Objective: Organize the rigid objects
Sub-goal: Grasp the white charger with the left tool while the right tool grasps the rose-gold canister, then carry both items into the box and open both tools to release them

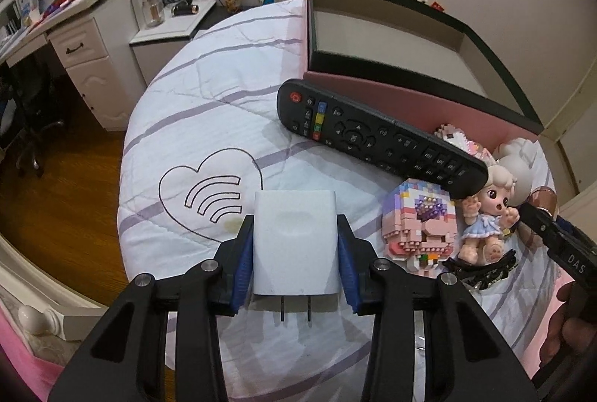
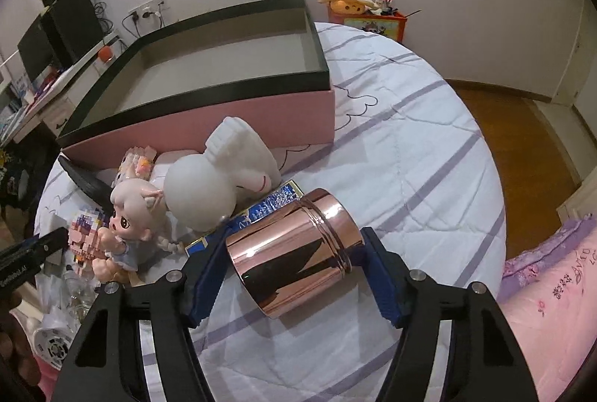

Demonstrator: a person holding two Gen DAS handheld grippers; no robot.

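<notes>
My left gripper (image 1: 295, 238) is shut on a white plug-in charger (image 1: 295, 239), prongs pointing back toward me, just above the quilt. My right gripper (image 2: 294, 264) straddles a rose-gold metal canister (image 2: 293, 253) lying on its side; the blue pads (image 2: 384, 284) stand beside it with small gaps. A black remote (image 1: 377, 137) leans on the pink box (image 2: 209, 126) with a black rim. A doll (image 1: 485, 212), a pink block figure (image 1: 421, 223) and a white rabbit figure (image 2: 227, 174) lie in front of the box.
The box interior (image 2: 224, 62) is bare grey. A blue card (image 2: 268, 212) lies under the canister. A black hair clip (image 1: 481, 269) lies by the doll. The bed edge drops to wooden floor (image 1: 63, 200). A pink pillow (image 2: 548, 308) lies at the right.
</notes>
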